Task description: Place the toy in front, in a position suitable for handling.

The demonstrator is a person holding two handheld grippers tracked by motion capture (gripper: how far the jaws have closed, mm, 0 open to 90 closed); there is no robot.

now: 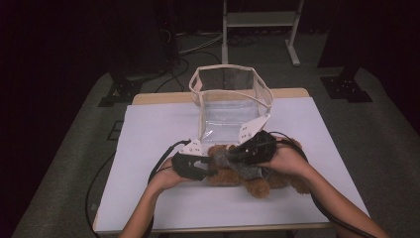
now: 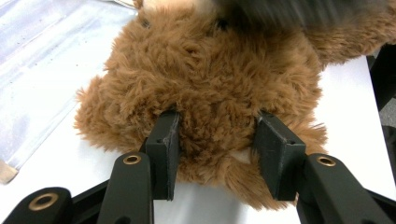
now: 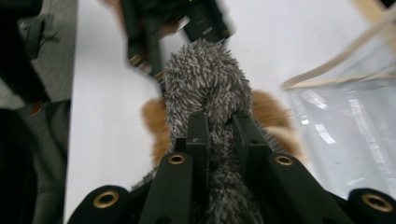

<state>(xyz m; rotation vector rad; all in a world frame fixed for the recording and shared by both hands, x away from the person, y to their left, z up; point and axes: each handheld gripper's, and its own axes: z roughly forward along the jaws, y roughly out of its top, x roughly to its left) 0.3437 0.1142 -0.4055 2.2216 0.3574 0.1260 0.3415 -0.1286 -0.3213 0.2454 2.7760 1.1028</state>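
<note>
A brown plush bear (image 1: 277, 179) lies on the white table, with a grey fuzzy cloth (image 1: 243, 170) across its middle. My left gripper (image 1: 209, 168) comes in from the left. In the left gripper view the left gripper (image 2: 217, 128) is shut on the bear (image 2: 210, 65), its pads sunk into the fur at one end. My right gripper (image 1: 227, 156) reaches over the bear from the right. The right gripper (image 3: 219, 123) is shut on the grey fuzzy cloth (image 3: 203, 74), which stands up in a tuft above the brown fur (image 3: 154, 121).
A clear plastic bag (image 1: 230, 99) with beige trim stands open just behind the bear, and its wall (image 3: 345, 126) is close on the right in the right gripper view. The white table top (image 1: 148, 134) has bare room left and front. Cables trail off the front edge.
</note>
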